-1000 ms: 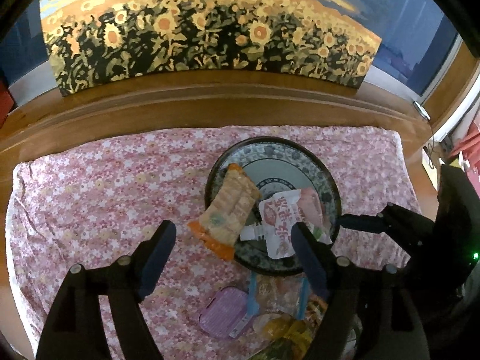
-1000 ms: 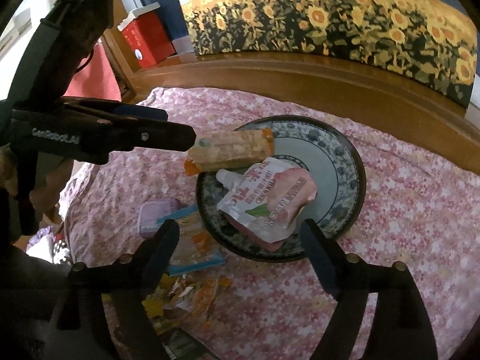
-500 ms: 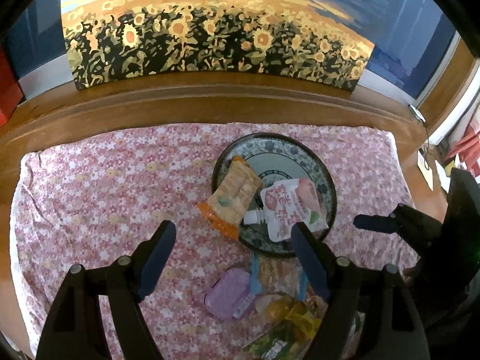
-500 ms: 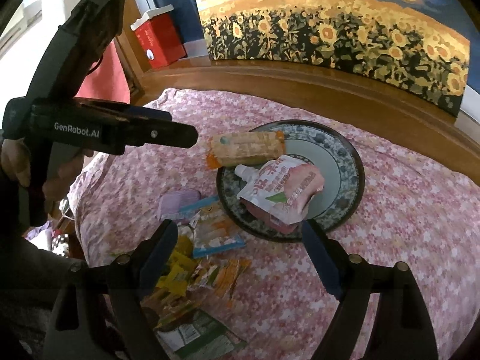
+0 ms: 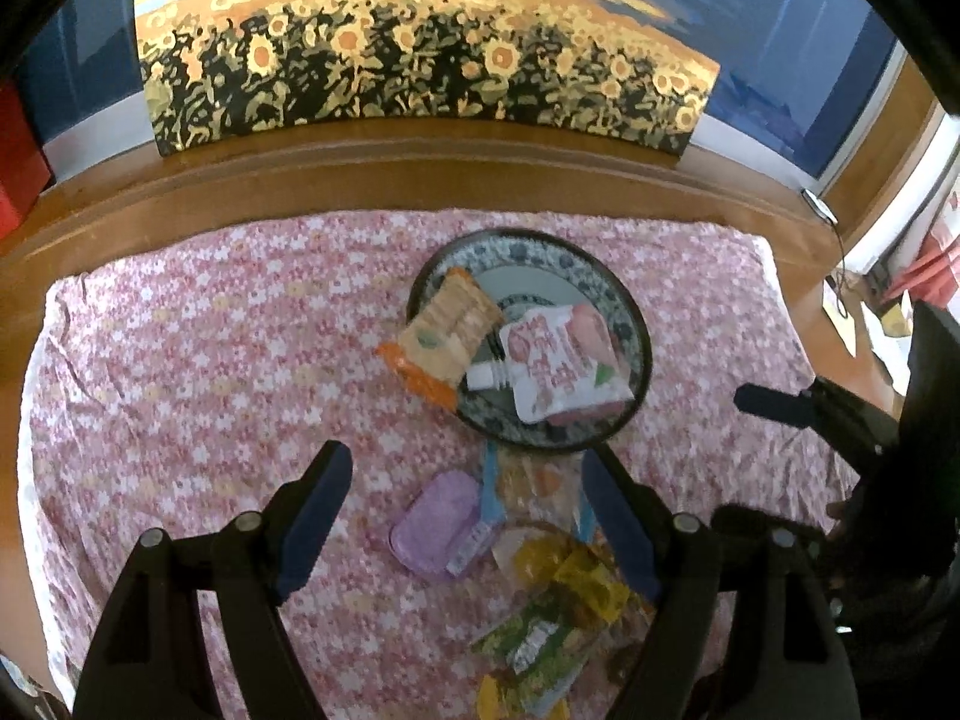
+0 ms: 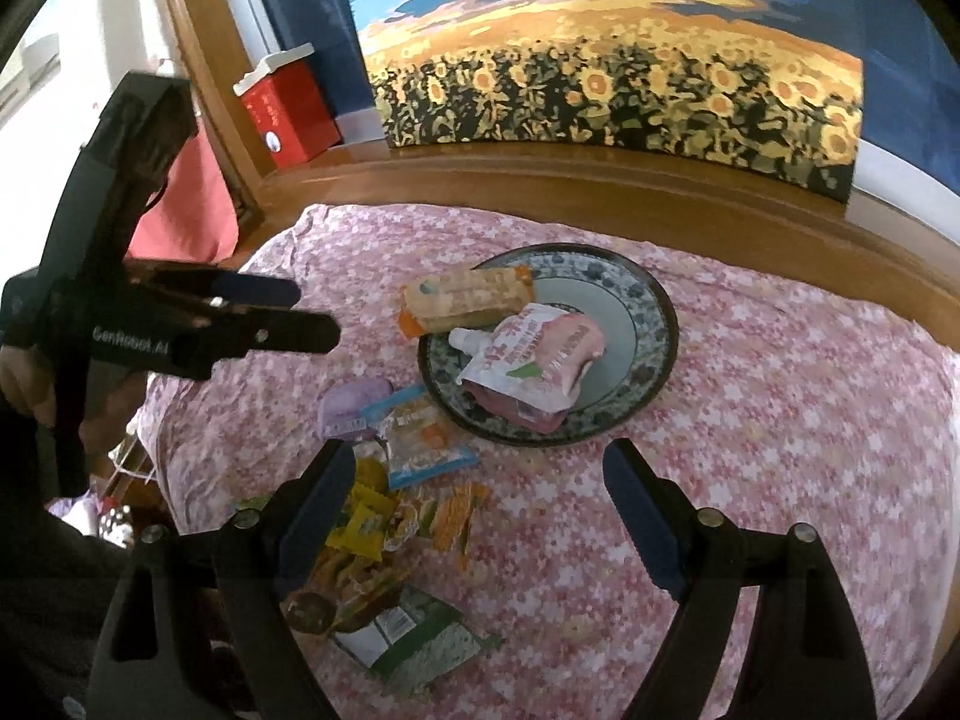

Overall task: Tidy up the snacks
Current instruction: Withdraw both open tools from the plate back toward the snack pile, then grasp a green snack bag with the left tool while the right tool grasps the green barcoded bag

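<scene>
Hovering wide open, both of 'em: left gripper (image 5: 462, 480) empty, purple packet (image 5: 437, 521) sitting between its fingertips; cracker pack (image 5: 447, 327) and pink pouch (image 5: 558, 369) lying ahead on plate (image 5: 528, 243). Right gripper (image 6: 480, 474) gaping too, empty, loose snack pile (image 6: 384, 516) near its left finger.

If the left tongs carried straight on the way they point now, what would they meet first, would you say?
Most likely the purple packet lying on the floral cloth just ahead of the open left tongs, though depth is hard to judge here.
</scene>
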Tool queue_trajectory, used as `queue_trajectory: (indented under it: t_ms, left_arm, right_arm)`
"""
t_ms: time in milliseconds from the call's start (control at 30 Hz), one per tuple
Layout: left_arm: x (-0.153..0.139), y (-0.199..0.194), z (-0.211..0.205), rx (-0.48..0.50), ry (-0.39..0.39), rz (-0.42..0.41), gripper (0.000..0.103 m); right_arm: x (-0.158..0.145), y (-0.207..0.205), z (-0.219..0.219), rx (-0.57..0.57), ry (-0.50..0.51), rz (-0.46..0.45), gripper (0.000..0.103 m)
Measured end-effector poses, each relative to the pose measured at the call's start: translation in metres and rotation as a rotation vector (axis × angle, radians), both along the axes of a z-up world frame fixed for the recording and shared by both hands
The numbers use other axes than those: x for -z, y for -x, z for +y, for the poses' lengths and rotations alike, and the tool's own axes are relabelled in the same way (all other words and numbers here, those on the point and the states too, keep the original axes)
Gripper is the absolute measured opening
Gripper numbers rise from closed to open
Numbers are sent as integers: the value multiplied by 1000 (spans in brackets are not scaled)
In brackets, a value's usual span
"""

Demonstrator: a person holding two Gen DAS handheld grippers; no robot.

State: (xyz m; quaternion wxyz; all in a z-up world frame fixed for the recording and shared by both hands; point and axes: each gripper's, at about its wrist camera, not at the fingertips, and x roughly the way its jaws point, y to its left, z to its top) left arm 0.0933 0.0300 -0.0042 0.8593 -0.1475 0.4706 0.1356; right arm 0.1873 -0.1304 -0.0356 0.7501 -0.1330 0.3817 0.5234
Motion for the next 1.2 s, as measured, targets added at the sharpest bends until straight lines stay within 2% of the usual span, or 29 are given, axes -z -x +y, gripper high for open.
queue_trajectory:
  t_ms: [300, 500, 633, 700, 767, 1000, 1100, 1167, 1200]
  left_arm:
    - [12, 24, -9, 17, 61, 29, 83]
    - [22, 34, -26, 41, 72, 52, 82]
    - [26, 38, -39, 64, 85, 59, 82]
    - [29, 39, -46, 78, 86, 72, 82]
    - [33, 40, -51, 86, 92, 82, 82]
    - [40, 42, -55, 84, 108, 93, 78]
    - [44, 42, -54, 84, 115, 108, 61]
    - [47, 42, -55, 82, 102, 128, 43]
    - [48, 42, -55, 80, 90, 134, 42]
  right_arm:
    - [8, 9, -7, 19, -5, 55, 86]
    - [16, 15, -11, 16, 28, 90, 85]
    - [26, 20, -16, 3, 59, 124, 77]
    - [29, 22, -18, -6, 67, 141, 70]
    - [33, 24, -19, -11, 70, 162, 56]
    - [44, 32, -16, -45, 121, 200, 54]
    - [53, 37, -14, -46, 164, 181, 56]
    - [55, 35, -15, -37, 161, 192, 56]
    - [56, 34, -15, -27, 165, 199, 56]
